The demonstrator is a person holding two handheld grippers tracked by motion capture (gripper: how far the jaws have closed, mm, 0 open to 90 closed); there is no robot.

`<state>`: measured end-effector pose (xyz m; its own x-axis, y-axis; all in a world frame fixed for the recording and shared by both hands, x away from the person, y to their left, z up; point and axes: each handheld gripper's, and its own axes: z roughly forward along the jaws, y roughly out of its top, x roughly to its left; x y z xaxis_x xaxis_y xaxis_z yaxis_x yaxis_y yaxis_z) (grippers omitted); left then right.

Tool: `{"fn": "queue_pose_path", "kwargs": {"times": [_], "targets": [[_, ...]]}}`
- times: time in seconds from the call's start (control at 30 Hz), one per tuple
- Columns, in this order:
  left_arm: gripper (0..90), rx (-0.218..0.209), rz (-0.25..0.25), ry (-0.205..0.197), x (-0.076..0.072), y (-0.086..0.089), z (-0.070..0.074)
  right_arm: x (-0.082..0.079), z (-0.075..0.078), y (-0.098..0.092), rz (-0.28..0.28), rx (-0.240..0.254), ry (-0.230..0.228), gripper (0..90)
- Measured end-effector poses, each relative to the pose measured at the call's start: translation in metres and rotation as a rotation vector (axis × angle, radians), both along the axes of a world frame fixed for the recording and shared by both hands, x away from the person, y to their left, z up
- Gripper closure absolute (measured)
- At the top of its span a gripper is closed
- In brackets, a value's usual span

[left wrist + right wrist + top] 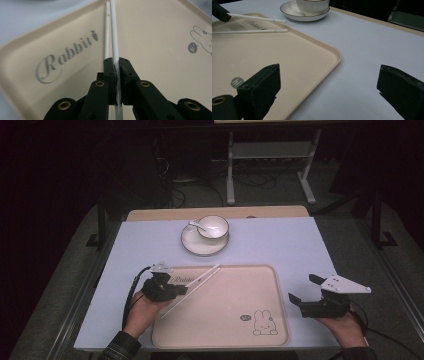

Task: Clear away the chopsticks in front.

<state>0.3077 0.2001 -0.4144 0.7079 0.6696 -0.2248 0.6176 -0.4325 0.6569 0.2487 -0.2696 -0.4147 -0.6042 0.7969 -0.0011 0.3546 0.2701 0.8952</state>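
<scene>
From above, my left gripper (186,289) pinches one thin white chopstick (197,285) over the tray's (225,340) left part. My right gripper (302,290) sits wide open, holding nothing, just right of the tray. Behind the tray, a cup (213,226) with a spoon (196,225) stands on a saucer (192,245).

In my left gripper view, the chopstick (115,42) is squeezed between my jaws, and a second stick (107,37) lies just beside it.

In my right gripper view, both sticks (259,31) lie over the tray (312,55), with the saucer (294,13) far behind.

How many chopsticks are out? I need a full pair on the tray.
2. One chopstick is clamped in the left gripper above the tray; the other chopstick lies on the tray beside it.
</scene>
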Motion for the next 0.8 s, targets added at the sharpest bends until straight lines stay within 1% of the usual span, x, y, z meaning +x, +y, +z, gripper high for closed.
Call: {"fn": "queue_pose_path", "kwargs": {"times": [0.17,0.23,0.33,0.5,0.67,0.8], "targets": [[84.8,0.023,-0.015,0.009,-0.001,-0.007,-0.005,0.000,0.000,0.000,0.004,-0.001,0.001,4.2],[84.7,0.029,-0.011,0.011,-0.001,-0.008,-0.007,0.000,0.000,0.000,0.003,0.000,0.000,4.2],[84.7,0.058,-0.006,0.007,-0.002,-0.009,-0.008,0.000,0.000,0.000,0.004,-0.002,0.000,4.2],[84.4,0.079,0.002,0.008,-0.003,-0.008,-0.011,0.000,0.000,0.000,0.005,-0.002,0.001,4.2],[84.2,0.113,-0.015,0.029,-0.006,-0.013,-0.016,0.000,0.000,0.000,0.005,-0.001,0.001,4.3],[84.2,0.128,-0.020,0.033,-0.007,-0.015,-0.017,0.000,0.000,0.000,0.005,-0.001,0.001,4.3]]}}
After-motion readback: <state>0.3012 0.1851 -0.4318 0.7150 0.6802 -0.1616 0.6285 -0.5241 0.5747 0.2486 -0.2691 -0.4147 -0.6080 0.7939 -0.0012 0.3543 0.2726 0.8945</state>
